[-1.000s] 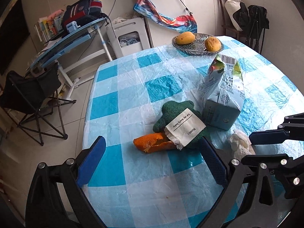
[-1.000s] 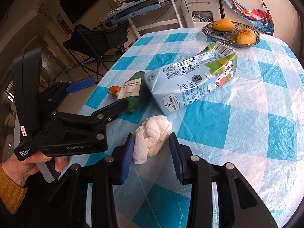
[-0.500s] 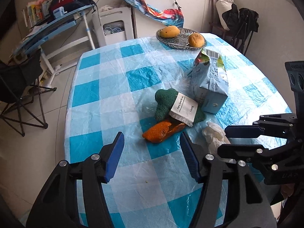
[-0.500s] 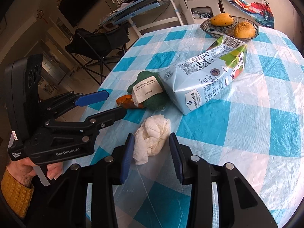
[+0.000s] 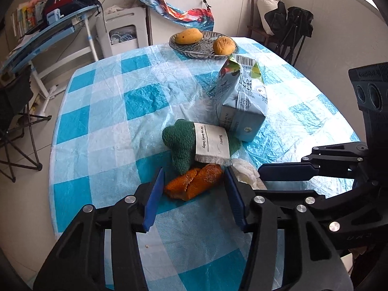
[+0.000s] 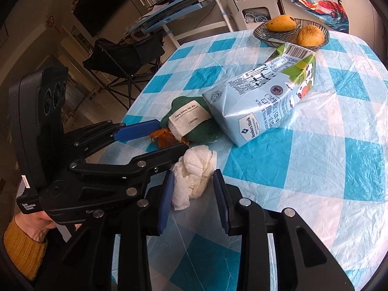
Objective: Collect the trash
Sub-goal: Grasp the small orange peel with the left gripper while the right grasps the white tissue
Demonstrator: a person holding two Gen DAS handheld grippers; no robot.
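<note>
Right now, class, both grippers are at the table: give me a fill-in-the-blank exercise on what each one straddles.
1. The left gripper straddles the ____ peel.
2. The right gripper straddles a crumpled white ____.
3. The milk carton lies on its ____.
4. The bowl holds ____ fruits.

Missing words: orange; tissue; side; two

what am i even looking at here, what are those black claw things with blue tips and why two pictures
They are hand-held grippers, one in each of a person's hands, each carrying a fisheye camera that looks along its fingers, hence two pictures. The left gripper is open around an orange peel. The right gripper is open around a crumpled tissue. Nothing is held yet. On the checked tablecloth also lie a green plush toy, a milk carton on its side, and a fruit bowl.
</note>
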